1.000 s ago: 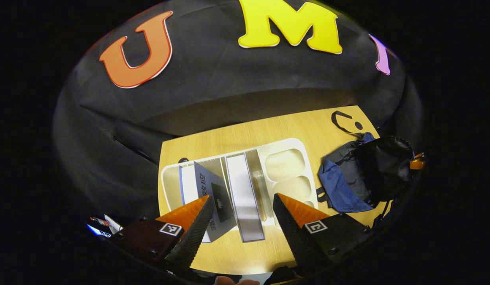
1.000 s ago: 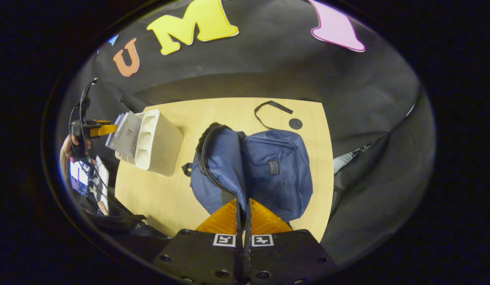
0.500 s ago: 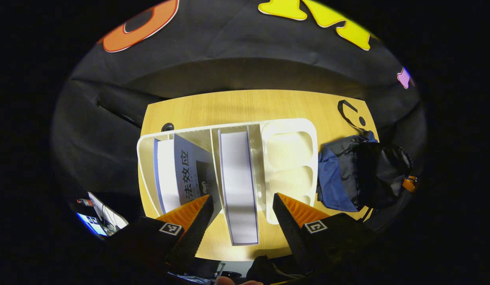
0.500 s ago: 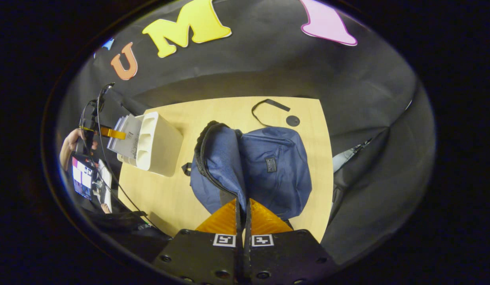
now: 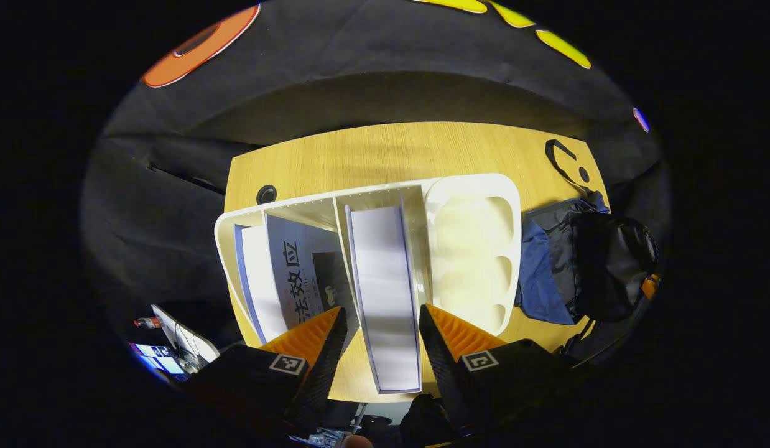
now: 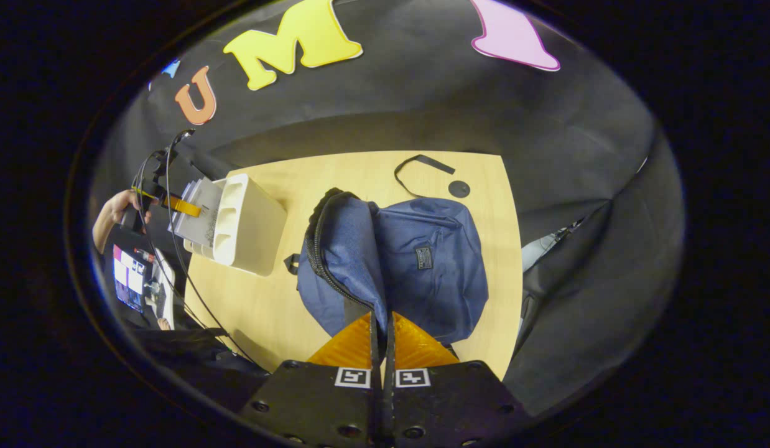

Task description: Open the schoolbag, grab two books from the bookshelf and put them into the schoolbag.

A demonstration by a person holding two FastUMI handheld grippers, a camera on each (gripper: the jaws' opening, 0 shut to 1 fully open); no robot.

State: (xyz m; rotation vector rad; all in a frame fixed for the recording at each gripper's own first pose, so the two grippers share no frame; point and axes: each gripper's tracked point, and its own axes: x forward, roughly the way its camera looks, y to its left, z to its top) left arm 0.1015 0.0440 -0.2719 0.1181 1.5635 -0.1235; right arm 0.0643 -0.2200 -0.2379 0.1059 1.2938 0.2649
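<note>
A white bookshelf (image 5: 472, 183) lies under my left gripper (image 5: 380, 323), which is open. Its fingers straddle the near end of a thick white book (image 5: 382, 261) in the middle slot, with a thin gap on the left side. A second book with a dark cover (image 5: 298, 267) leans in the left slot. The blue schoolbag (image 6: 428, 267) stands unzipped on the table, its dark inside (image 5: 609, 267) in the left gripper view. My right gripper (image 6: 382, 323) is shut on the bag's opening edge. The right gripper view has the bookshelf (image 6: 248, 230) and a hand (image 6: 120, 205) at the left.
The wooden table (image 6: 360, 171) carries a loose black strap (image 6: 422, 163) and a round cable hole (image 6: 459, 189) behind the bag. Past the table's left edge a lit screen (image 6: 130, 280) and cables hang. Black cloth walls close in behind the table.
My left gripper has moved in closer over the shelf and its fingers have narrowed around the white book. The right gripper keeps its hold on the bag edge, hardly moving.
</note>
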